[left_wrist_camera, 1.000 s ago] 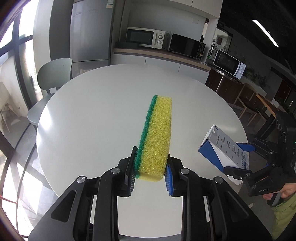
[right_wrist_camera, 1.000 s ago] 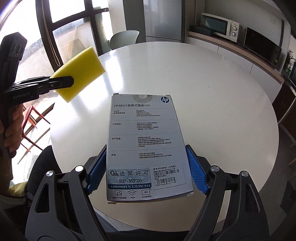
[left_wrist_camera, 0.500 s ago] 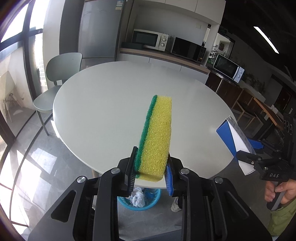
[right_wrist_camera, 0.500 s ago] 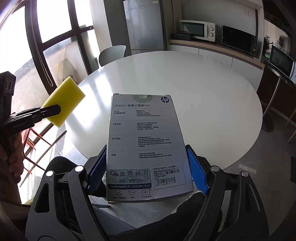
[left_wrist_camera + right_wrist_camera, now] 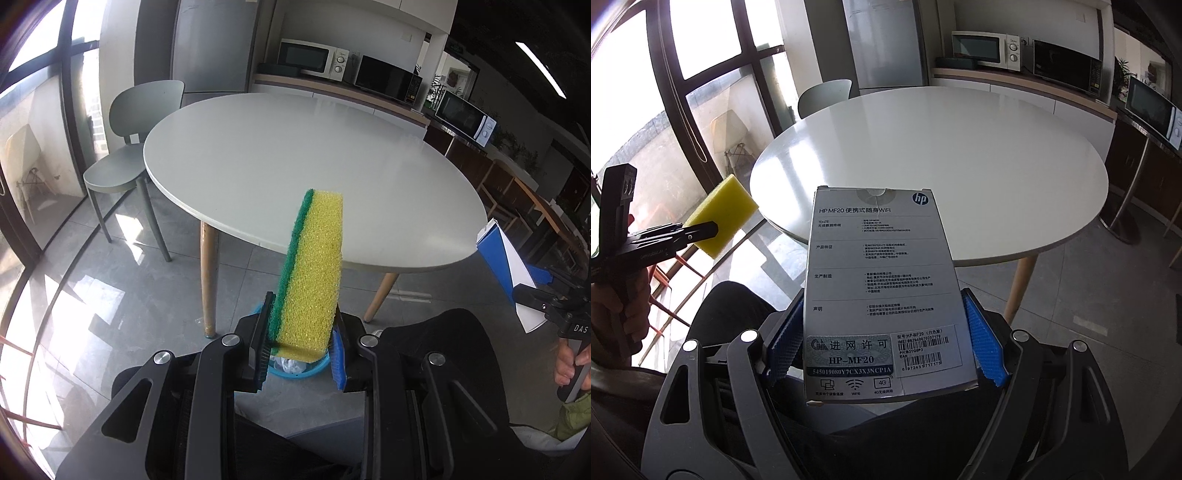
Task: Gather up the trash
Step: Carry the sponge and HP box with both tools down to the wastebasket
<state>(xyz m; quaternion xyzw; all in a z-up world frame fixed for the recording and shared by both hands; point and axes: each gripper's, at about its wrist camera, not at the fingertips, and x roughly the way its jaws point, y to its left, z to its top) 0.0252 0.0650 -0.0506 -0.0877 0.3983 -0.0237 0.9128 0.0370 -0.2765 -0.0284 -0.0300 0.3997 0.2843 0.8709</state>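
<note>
Pulled back off the surface point(image 5: 258, 155), left fingers point(image 5: 301, 345) clenched on sponge point(image 5: 314, 269), right fingers point(image 5: 886, 354) on box point(image 5: 882, 284), bin point(image 5: 306, 369) now at 6 o'clock: ready for dropping.

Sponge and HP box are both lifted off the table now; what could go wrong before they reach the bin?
The blue bin is mostly hidden behind the sponge and the left gripper, so a release could miss its rim.

The right gripper clamps only the near end of the HP box; the long overhang could let it pivot or slip.

Black gripper point(image 5: 301, 341), blue ribbed pads point(image 5: 984, 345)
</note>
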